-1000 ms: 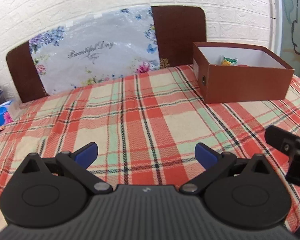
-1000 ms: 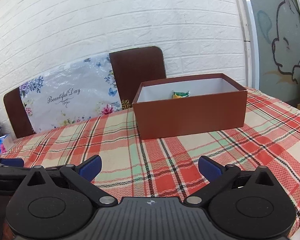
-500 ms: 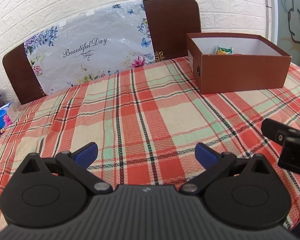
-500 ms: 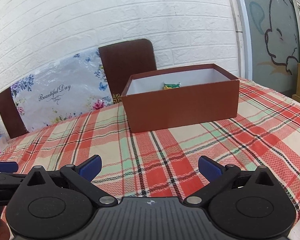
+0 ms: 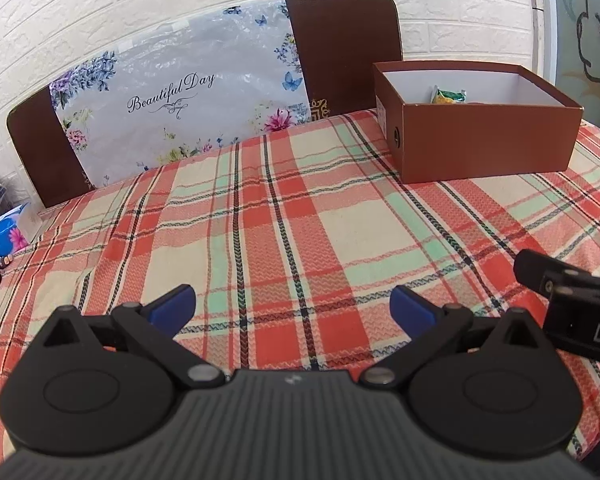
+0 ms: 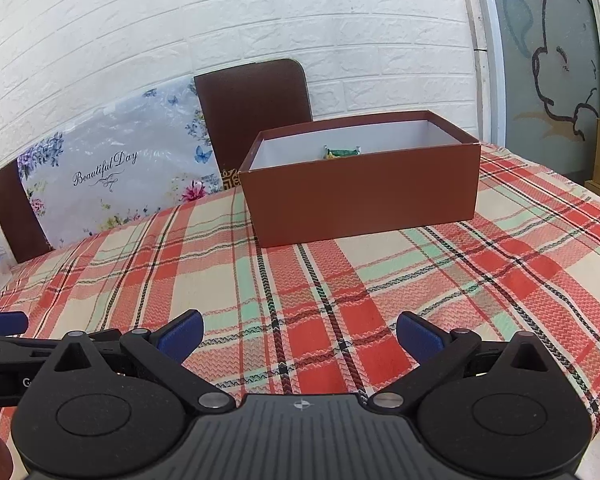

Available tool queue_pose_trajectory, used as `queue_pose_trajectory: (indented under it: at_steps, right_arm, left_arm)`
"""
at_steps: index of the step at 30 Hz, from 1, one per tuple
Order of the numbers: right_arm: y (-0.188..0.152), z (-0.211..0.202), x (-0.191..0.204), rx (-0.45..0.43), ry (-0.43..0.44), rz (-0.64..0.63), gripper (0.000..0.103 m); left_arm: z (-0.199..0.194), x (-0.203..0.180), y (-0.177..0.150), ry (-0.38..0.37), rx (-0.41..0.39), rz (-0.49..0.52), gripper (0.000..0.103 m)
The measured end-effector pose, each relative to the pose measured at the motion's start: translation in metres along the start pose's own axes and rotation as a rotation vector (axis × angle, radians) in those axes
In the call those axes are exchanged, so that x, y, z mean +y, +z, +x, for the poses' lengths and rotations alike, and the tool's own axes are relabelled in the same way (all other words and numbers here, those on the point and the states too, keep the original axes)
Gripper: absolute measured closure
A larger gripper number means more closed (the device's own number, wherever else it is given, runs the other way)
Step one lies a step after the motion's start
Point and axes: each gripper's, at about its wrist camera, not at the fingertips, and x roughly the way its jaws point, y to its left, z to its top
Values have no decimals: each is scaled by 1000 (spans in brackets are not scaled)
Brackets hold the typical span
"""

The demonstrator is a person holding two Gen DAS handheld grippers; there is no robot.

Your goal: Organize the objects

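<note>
Evidently both the left gripper (image 5: 292, 304) and right gripper (image 6: 298, 336) hover low with jaws wide apart and empty, apparently idle, since nothing loose lies on the red plaid tablecloth (image 5: 300, 232); a green-yellow snack packet (image 6: 342, 152) sits inside the open brown cardboard box (image 6: 364, 196), well ahead.

The setting is a home dining area. A table covered by a plaid tablecloth (image 5: 300, 220) occupies the centre and lower frame, with brown chair backs (image 6: 252, 112) against a white brick-pattern wall (image 6: 260, 20) across the top. A cartoon mural (image 6: 556, 52) fills the upper right.
</note>
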Motion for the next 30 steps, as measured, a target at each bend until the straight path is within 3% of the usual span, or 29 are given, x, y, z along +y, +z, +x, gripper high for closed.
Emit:
queue_pose_trajectory:
  at_steps: [30]
  right_arm:
    - [-4, 9, 0, 78, 3, -21, 1]
  left_arm:
    - [9, -2, -7, 20, 59, -3, 0]
